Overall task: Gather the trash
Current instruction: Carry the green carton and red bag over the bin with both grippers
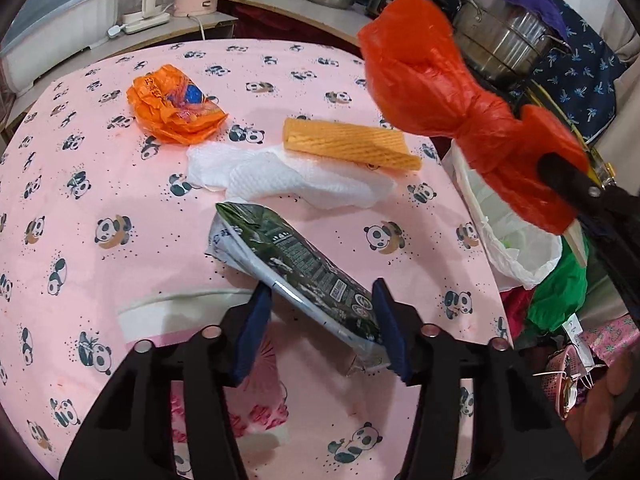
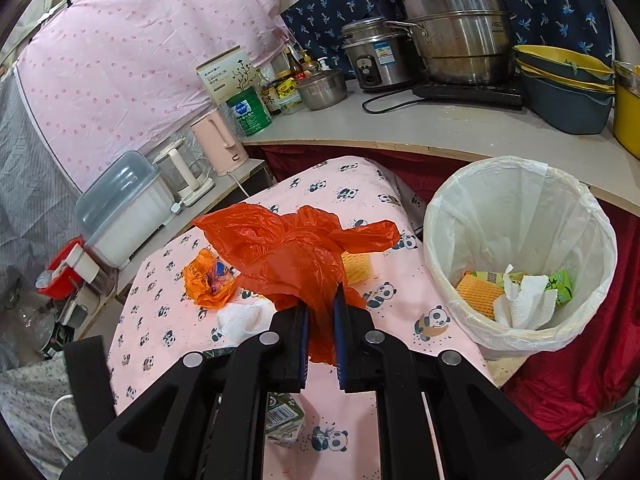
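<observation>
My left gripper is shut on a dark green snack packet, which lies slantwise between the blue pads just above the pink panda tablecloth. My right gripper is shut on a crumpled red plastic bag and holds it in the air over the table, left of the white-lined bin. The red bag also hangs at the upper right of the left wrist view. An orange wrapper, a yellow foam net and a white paper towel lie on the table.
The bin holds a foam net, a paper towel and green packets. Behind it a curved counter carries steel pots, a rice cooker and stacked basins. A pink kettle and a plastic box stand left of the table. Red cloth lies under the bin.
</observation>
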### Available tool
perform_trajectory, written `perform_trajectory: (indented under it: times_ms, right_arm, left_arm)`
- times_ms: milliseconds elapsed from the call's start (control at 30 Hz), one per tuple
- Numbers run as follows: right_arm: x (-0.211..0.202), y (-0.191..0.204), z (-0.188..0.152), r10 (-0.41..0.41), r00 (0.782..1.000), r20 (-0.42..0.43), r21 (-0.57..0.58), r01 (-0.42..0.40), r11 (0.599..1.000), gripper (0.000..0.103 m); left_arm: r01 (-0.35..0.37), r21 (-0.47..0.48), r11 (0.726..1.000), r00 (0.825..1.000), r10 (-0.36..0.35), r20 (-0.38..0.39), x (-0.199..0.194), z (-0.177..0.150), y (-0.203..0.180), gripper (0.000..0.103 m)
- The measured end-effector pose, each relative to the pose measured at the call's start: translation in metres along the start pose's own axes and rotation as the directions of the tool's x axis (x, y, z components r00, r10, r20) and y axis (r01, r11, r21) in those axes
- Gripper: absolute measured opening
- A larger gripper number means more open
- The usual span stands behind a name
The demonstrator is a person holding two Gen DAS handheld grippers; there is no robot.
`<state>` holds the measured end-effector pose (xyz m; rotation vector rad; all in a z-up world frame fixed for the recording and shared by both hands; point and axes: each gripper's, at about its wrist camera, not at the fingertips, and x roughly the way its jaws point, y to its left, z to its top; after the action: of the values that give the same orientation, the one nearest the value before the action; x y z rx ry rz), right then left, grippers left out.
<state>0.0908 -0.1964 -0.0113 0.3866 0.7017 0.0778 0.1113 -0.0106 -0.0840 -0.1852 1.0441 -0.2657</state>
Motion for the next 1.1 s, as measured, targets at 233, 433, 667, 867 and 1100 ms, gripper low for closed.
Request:
perform_trajectory:
  times_ms: [233, 433, 667, 867, 1100]
  right_arm:
    - [-0.004, -0.014, -0.001, -0.014, 1.0, 0.003, 0.019, 0.014, 1.0, 0.01]
    - [-0.014, -0.025, 0.004, -0.026, 0.999, 0.029, 0.043, 0.025, 0.999, 0.01]
    - [-0.033, -0.038, 0.013, -0.043, 0.996, 0.074, 0.064, 0.038, 0.997, 0.01]
    - [-0.052, -0.053, 0.016, -0.081, 0.991, 0.109, 0.08, 0.073, 0.994, 0.01]
    - [-0.072, -0.078, 0.007, -0.148, 0.982, 0.118, 0.105, 0.136, 0.985, 0.01]
  left_arm:
    - [0.007, 0.04, 0.999, 1.0, -0.007, 0.007, 0.001, 0.003, -0.012, 0.015]
    - [-0.001, 0.097, 0.995, 0.998, -0.004, 0.059, -0.014, 0.006, -0.027, 0.01]
    - [-0.01, 0.173, 0.985, 0.991, -0.013, 0.134, -0.035, 0.012, -0.053, 0.01]
    - [0.012, 0.215, 0.977, 0.989, -0.044, 0.144, -0.037, 0.02, -0.077, 0.01]
    - [0.032, 0.268, 0.963, 0.989, -0.07, 0.133, -0.026, 0.023, -0.108, 0.01]
